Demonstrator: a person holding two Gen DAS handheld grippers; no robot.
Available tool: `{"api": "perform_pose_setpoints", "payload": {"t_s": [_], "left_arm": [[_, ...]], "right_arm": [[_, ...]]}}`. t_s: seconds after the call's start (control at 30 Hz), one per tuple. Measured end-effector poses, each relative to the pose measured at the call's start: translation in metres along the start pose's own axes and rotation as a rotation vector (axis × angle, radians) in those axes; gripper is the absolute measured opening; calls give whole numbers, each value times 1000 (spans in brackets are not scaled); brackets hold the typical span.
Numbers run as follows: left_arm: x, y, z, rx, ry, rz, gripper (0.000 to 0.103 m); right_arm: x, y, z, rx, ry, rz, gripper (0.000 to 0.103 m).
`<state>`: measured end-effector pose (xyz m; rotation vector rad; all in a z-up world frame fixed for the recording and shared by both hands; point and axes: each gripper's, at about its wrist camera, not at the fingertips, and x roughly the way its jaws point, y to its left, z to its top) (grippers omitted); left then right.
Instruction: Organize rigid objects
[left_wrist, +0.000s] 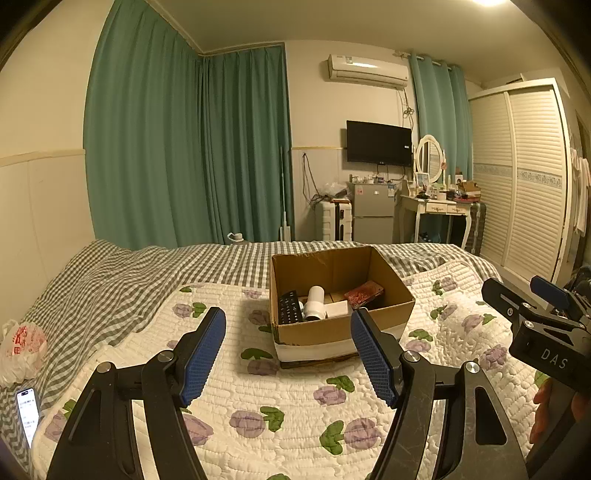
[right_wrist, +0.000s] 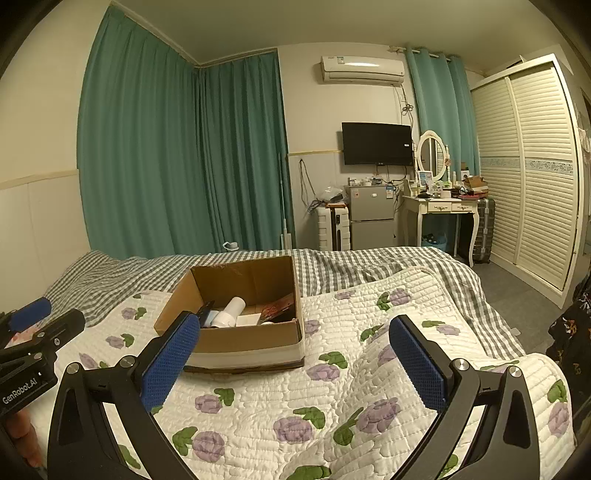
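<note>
Both your left gripper (left_wrist: 288, 345) and right gripper (right_wrist: 294, 354) gape empty; the box (left_wrist: 334, 326) wall hides its contents' lower parts.

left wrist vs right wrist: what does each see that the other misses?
Left wrist only: a lit phone and a white plastic bag at the bed's left edge.

Right wrist only: bare grey floor by the wardrobe, and dark patterned fabric at the right edge.

Both: the open cardboard box on the floral quilt, holding a black remote and white cylinder. Left tool and right tool are both open, empty.
</note>
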<state>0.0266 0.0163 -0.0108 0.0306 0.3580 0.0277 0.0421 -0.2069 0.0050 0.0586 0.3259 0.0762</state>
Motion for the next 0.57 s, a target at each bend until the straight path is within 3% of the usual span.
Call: {"api": "perform_pose_setpoints", "payload": {"t_s": [0.57], "left_arm": [[-1, 3, -2, 7, -1, -10, 73]], "right_arm": [[2, -1, 0, -3, 8, 6, 103]]}}
